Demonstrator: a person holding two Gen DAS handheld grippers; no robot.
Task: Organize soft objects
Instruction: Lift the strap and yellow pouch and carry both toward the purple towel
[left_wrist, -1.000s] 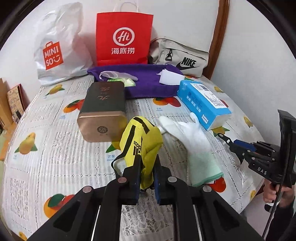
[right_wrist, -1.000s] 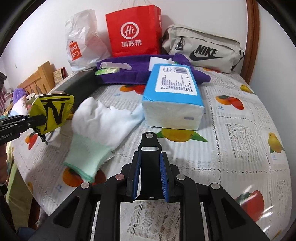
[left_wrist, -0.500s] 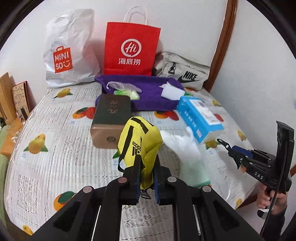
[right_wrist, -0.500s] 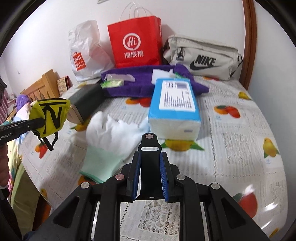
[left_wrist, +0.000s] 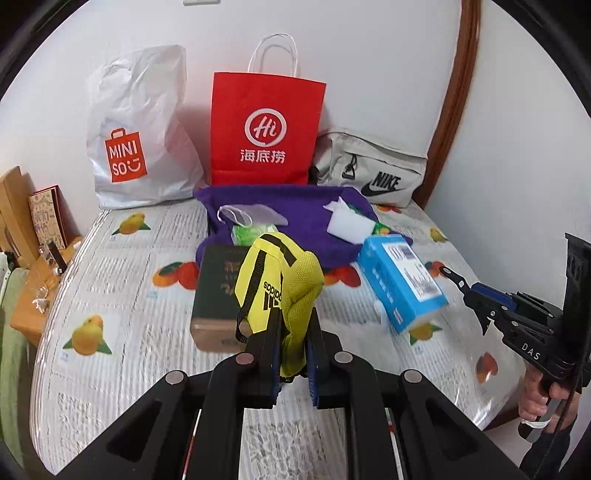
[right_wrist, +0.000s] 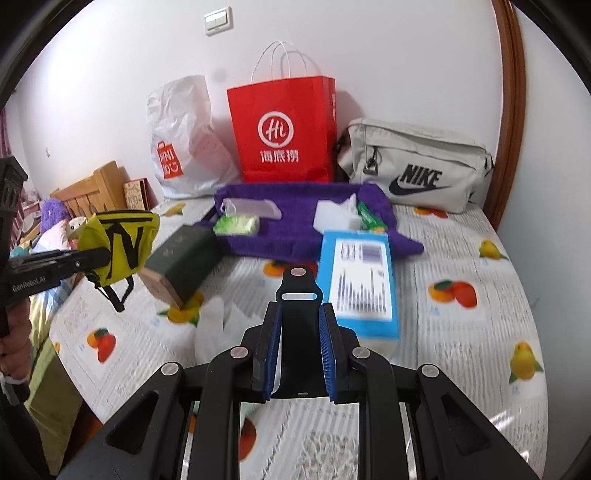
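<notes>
Both units same build: matte black plastic frame, two angled linkage arms per side, round silver screw heads at the pivots. Left hand-held gripper: black fingers lined with blue ribbed pads. Right hand-held gripper: same blue ribbed pads, plus a black centre tongue with a silver screw and an oval slot near its tip. Side-on, the right unit's body reads "DAS" in white, blue part behind the tip, black cable hanging by the grip. Left unit's side reads "GenRobot.AI". Right hand: dark sleeve at the wrist.
</notes>
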